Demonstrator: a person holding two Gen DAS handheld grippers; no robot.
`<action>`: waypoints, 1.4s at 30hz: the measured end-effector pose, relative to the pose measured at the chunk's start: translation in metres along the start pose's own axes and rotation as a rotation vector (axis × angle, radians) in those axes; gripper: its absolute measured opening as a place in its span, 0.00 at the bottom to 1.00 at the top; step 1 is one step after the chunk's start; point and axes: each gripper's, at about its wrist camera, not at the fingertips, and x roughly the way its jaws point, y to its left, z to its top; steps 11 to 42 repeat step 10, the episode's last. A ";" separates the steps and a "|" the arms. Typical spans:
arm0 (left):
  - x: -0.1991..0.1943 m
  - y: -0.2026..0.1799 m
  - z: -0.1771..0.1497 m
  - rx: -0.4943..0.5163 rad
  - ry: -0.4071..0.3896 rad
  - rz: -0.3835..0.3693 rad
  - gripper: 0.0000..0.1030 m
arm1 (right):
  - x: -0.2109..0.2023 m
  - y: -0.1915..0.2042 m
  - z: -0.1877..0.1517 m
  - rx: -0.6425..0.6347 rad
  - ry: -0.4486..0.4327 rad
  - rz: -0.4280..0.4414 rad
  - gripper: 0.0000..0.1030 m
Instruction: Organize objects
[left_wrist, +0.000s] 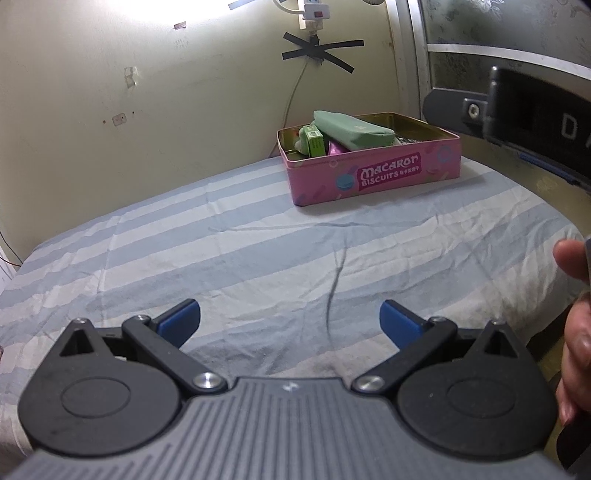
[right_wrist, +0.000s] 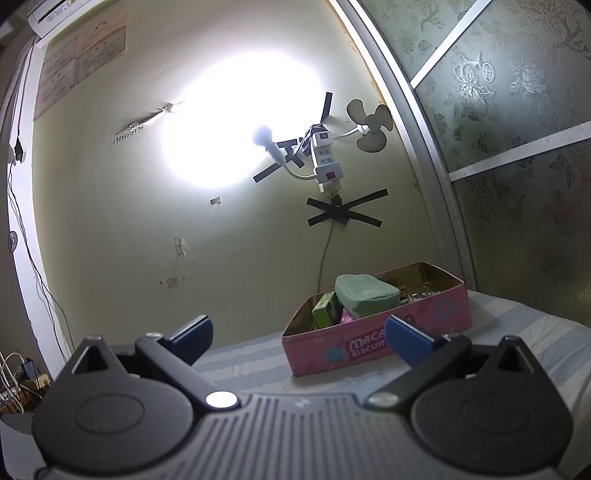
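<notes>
Pink macaron tin, lid off, on striped bed; green pouch inside, tilted.

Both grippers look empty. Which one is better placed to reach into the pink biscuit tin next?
Right, probably. The right gripper is open with the pink metal biscuit tin close ahead; the left gripper, also open, faces it across a wide stretch of striped bedsheet.

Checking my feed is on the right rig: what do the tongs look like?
Both the left tongs and right tongs match: blue pads on black linkage arms, silver pivot screws, round black hubs, and a ribbed grey body. No cables or sleeves visible.
</notes>
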 end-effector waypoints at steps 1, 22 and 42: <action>0.000 0.000 0.000 -0.002 0.003 -0.002 1.00 | 0.001 0.000 0.000 0.001 0.000 0.001 1.00; 0.004 -0.001 -0.002 -0.006 0.018 -0.016 1.00 | 0.001 0.000 0.000 0.000 0.001 0.000 1.00; 0.004 -0.001 -0.002 -0.006 0.018 -0.016 1.00 | 0.001 0.000 0.000 0.000 0.001 0.000 1.00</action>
